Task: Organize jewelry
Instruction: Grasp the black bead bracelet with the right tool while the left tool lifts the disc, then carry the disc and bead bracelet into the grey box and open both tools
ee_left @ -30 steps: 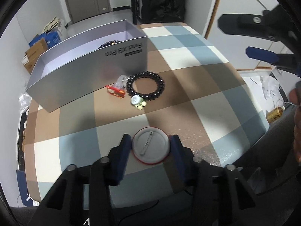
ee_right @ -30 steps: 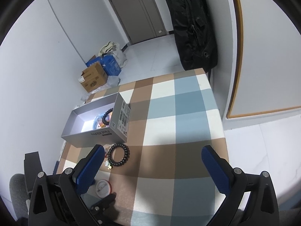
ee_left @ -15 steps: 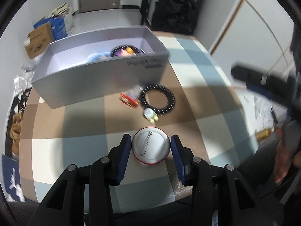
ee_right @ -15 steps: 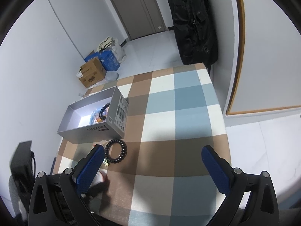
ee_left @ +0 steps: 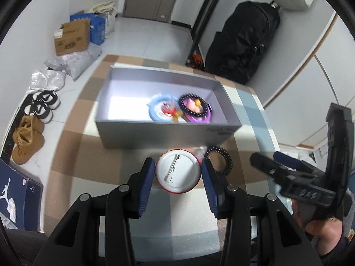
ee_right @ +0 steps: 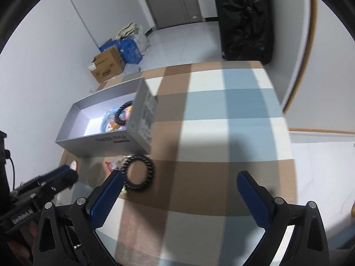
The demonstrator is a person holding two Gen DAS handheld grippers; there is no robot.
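Observation:
My left gripper (ee_left: 177, 173) is shut on a round white pin badge (ee_left: 177, 174) with a red rim, held in the air just in front of the grey box (ee_left: 155, 135). The box holds a blue ring, a purple badge and a black bead bracelet (ee_left: 195, 108). Another black bead bracelet (ee_left: 219, 160) lies on the checked table by the box's near right corner; it also shows in the right wrist view (ee_right: 138, 173). My right gripper (ee_right: 179, 188) is open and empty above the table. The box shows there too (ee_right: 106, 139).
A small red and clear trinket (ee_right: 112, 165) lies beside the loose bracelet. The left gripper (ee_right: 42, 186) shows at the left of the right wrist view. A black bag (ee_left: 241, 42), cardboard boxes (ee_left: 71, 36) and shoes (ee_left: 28, 141) are on the floor around the table.
My left gripper has lifted the pin badge off the table and carried it toward the box. The right gripper has moved lower and nearer the loose bracelet.

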